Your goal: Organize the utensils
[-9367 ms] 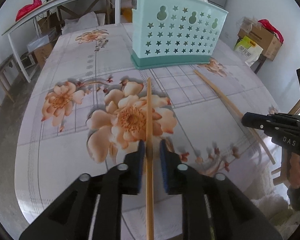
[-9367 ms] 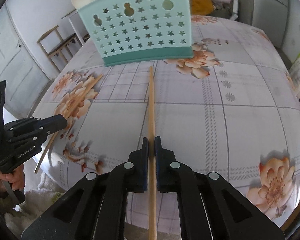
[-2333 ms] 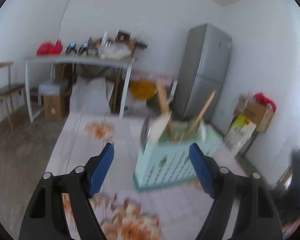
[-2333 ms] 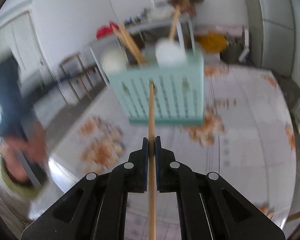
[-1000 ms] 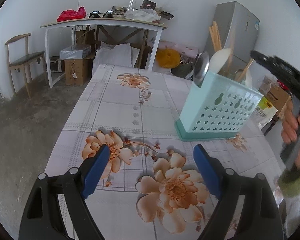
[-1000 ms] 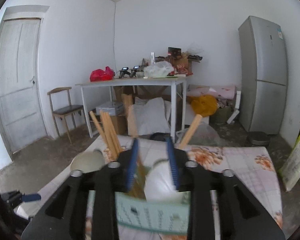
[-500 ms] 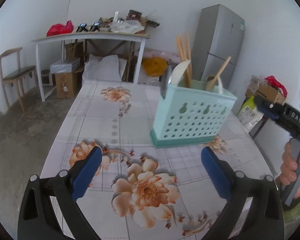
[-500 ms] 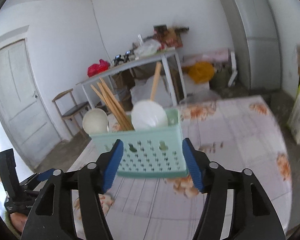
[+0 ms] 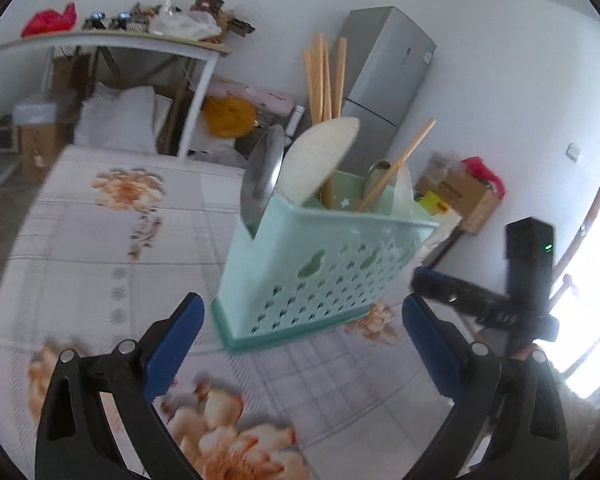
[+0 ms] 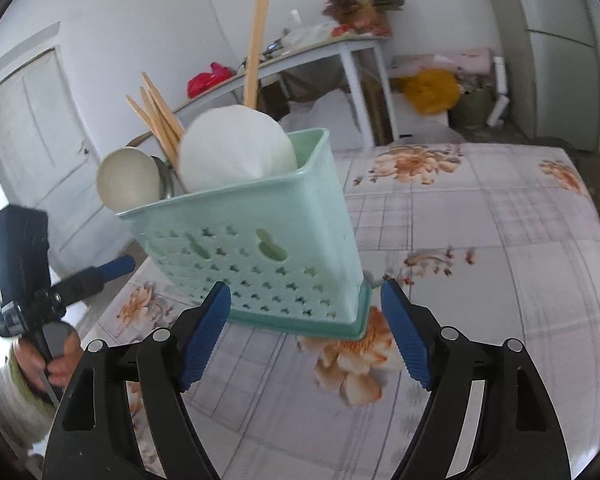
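Left wrist view: my left gripper (image 9: 300,340) has its blue pads (image 9: 172,344) spread wide apart with nothing between them, hovering above the floral tablecloth (image 9: 100,240). Just beyond stands the mint-green utensil basket (image 9: 320,268), upright on the table. In it I see a metal ladle (image 9: 262,176), a pale flat spoon (image 9: 320,160), a bundle of chopsticks (image 9: 324,80) standing up and one chopstick (image 9: 400,160) leaning to the right. To the right of the basket is the other gripper, held in a hand. Far back: a white side table (image 9: 108,44) and a grey fridge (image 9: 384,92).

Right wrist view: my right gripper (image 10: 306,332) has just been opening; its jaws stand apart, empty, the basket's lower corner (image 10: 360,312) showing beyond the gap. Motion blur on the basket. The left gripper (image 10: 112,268) sits at the left edge, gripped by a hand (image 10: 60,360). A white door (image 10: 32,128) lies behind.
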A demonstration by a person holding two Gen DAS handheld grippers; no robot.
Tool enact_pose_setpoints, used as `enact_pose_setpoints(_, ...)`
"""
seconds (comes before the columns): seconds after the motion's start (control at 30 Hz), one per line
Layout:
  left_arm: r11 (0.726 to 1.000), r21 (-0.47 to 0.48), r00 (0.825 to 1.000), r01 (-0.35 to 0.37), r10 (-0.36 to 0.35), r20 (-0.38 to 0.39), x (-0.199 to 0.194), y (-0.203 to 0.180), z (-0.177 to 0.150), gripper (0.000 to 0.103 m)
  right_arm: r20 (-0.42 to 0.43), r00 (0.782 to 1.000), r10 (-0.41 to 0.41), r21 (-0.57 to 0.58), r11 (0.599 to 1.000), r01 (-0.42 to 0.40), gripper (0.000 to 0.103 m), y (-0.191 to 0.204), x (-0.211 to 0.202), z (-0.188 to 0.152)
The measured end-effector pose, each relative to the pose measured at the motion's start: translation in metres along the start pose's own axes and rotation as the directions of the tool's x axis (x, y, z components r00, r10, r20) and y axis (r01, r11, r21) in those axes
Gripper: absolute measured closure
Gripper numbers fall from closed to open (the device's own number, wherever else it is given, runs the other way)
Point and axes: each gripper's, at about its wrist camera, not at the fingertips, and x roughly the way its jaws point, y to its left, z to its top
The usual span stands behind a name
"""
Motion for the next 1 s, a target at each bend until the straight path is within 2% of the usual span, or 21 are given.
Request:
enact_pose_setpoints(0.27, 0.993, -0.064, 0.994, 0.099, -0.101, -0.030, 0.028, 0.013, 0.013, 0.006, -0.036, 0.995, 0.092, -0.015, 0.996, -0.093, 0.027, -0.001, 0.028, 0.006)
enact_pose_setpoints(0.37, 0.989, -0.087, 0.991, 0.122, -0.126, -0.044, 0.032, 0.015, 0.014, 0.006, -0.029, 0.998, 0.051, -0.031, 0.998, -0.052, 0.027, 0.006, 0.028, 0.004)
enact_pose_setpoints(0.67, 0.989, -0.112, 0.993, 0.099, -0.105, -0.048, 0.021, 0.015, 0.010, 0.006, -0.027, 0.999, 0.037, 0.030, 0.999, -0.036, 0.027, 0.020, 0.013, -0.012)
enact_pose_setpoints(0.87, 0.990, -0.117, 0.995, 0.083, -0.090, -0.053, 0.012, 0.011, 0.006, 0.006, -0.031, 0.999, -0.014, -0.015, 1.000, 0.014, 0.027, 0.033, 0.010, -0.015)
enact_pose_setpoints(1.0, 0.997, -0.081, 0.999, 0.002, -0.005, -0.044, -0.003, 0.000, 0.001, 0.006, -0.005, 0.998, -0.067, -0.051, 0.996, 0.066, 0.027, 0.046, -0.005, -0.019)
